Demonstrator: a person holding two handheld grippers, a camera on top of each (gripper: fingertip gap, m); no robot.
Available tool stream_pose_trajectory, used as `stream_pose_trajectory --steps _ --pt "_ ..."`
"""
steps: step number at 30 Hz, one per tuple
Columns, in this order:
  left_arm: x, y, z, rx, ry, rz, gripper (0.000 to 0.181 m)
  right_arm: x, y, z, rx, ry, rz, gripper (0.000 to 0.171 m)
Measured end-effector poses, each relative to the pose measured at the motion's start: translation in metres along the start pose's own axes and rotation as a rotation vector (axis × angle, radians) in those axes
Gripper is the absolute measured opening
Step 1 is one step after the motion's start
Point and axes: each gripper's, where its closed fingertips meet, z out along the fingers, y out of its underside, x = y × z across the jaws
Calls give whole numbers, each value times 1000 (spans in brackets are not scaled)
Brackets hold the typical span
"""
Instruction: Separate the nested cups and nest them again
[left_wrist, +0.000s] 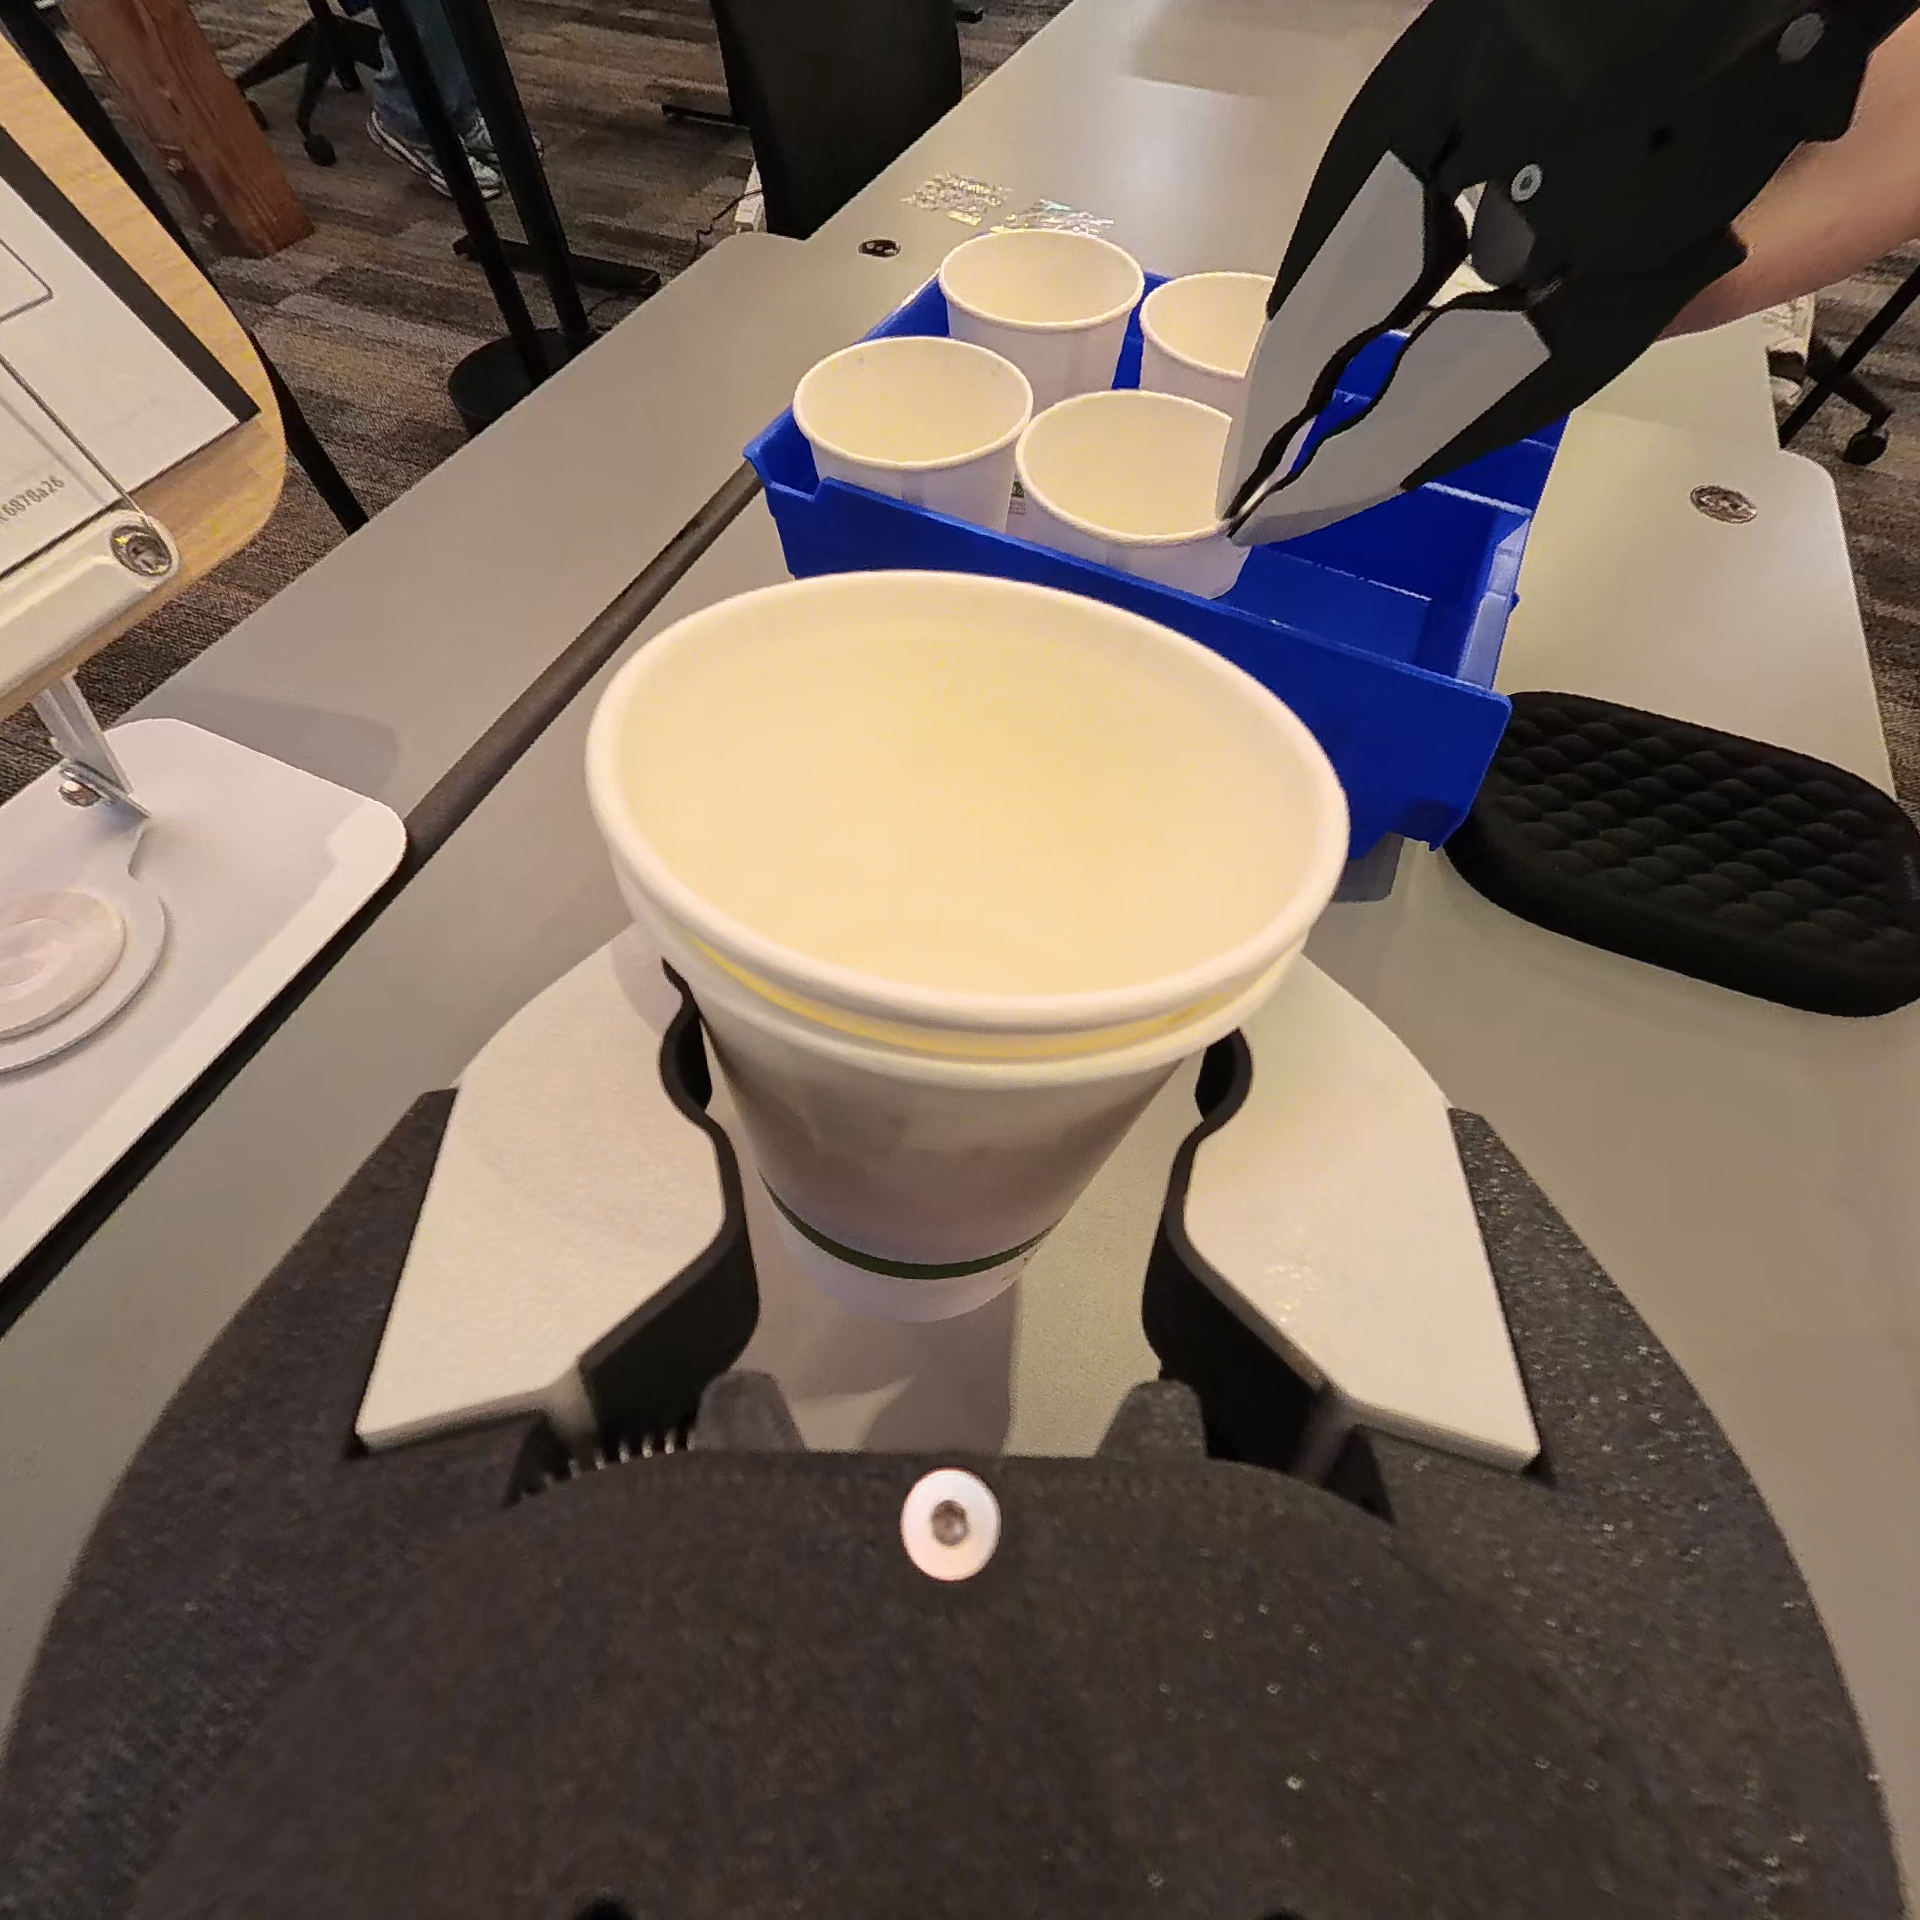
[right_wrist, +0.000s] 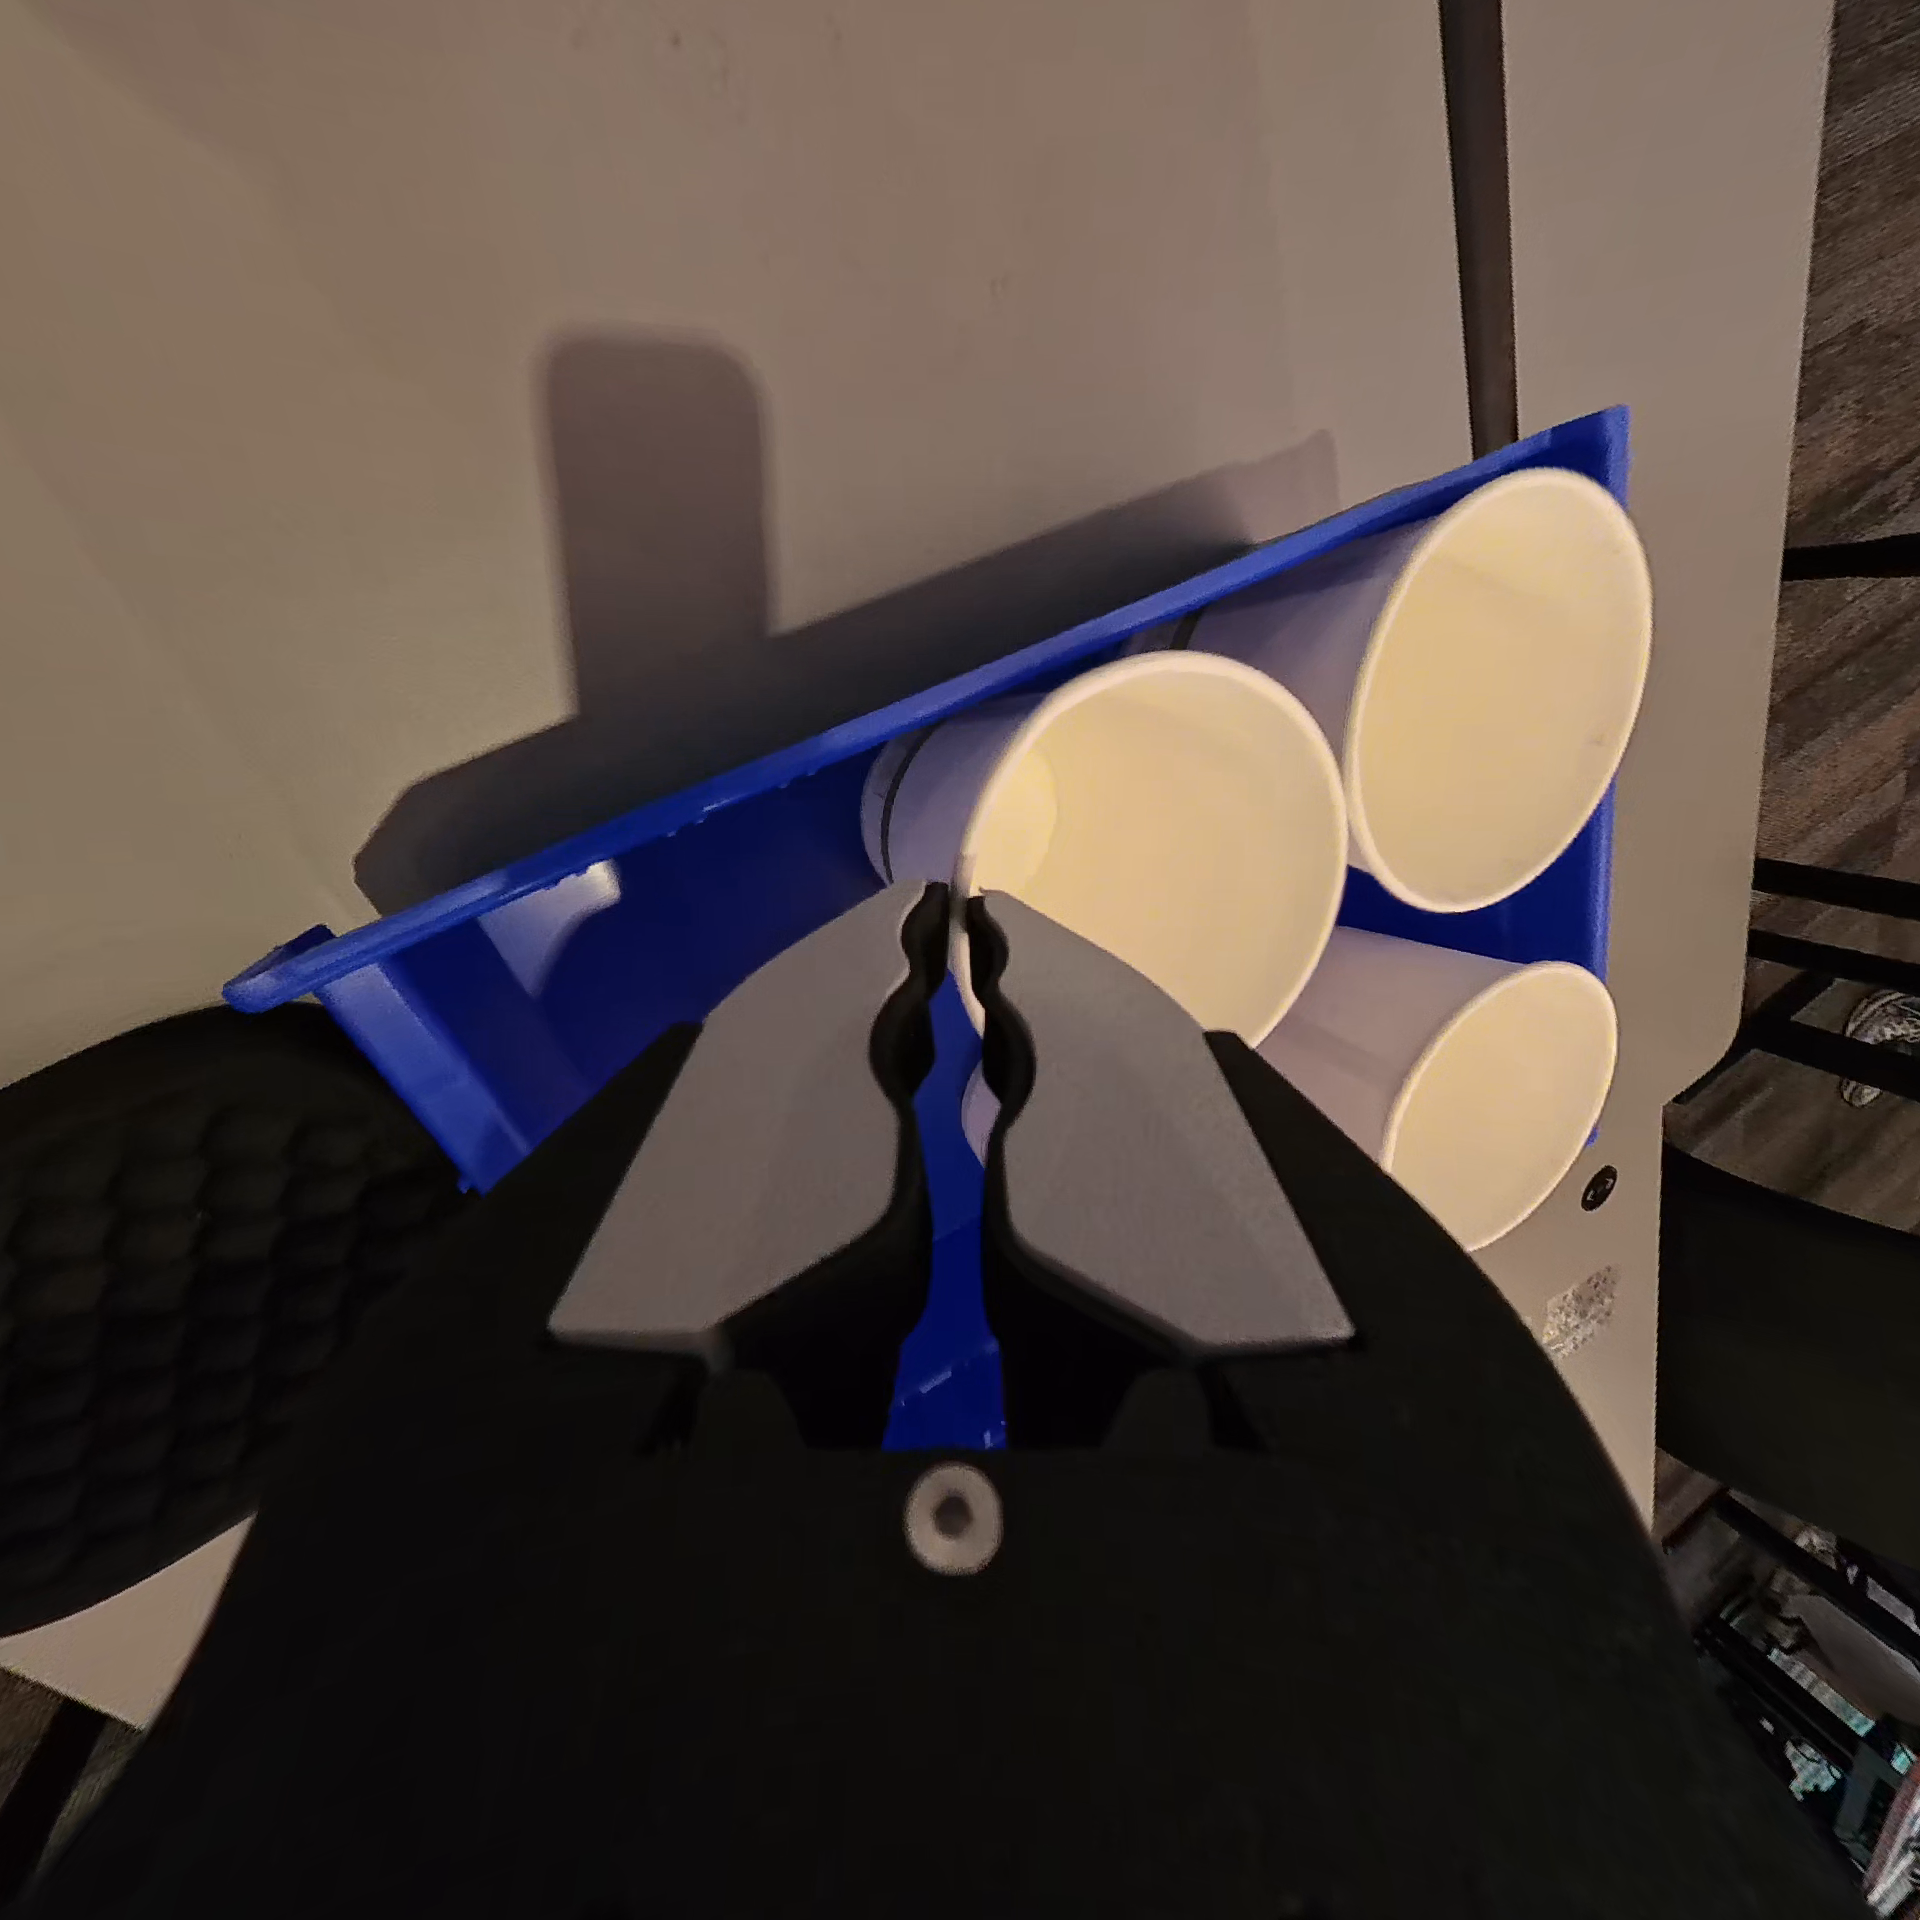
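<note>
We grip the nested cups (left_wrist: 966, 935) in our left gripper (left_wrist: 951, 1174) beside the blue bin (left_wrist: 1351, 665); our right gripper (right_wrist: 958, 904) pinches a binned cup's (right_wrist: 1153, 831) rim.

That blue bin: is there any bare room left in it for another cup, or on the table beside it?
The blue bin is crowded at its left end, where four paper cups stand close together. Its right end, past the divider, looks bare. The grey table left of the bin is open; to the right lies a black pad.
</note>
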Motion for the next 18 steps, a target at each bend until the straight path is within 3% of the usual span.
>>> stream_pose_trajectory --steps 3,5,8,12,18 --pt "1 0 0 0 2 2 93 1 -2 -6 18 10 15 19" --pt "2 0 0 -1 4 3 93 4 -14 -21 77 46 1 19" --pt "4 1 3 -7 9 6 93 -2 -58 -57 221 71 -47 18" --pt "10 3 7 -23 22 23 93 -49 -132 -95 404 -27 -222 14" --pt "17 2 7 -22 31 43 93 -79 -183 -103 459 -110 -327 13"
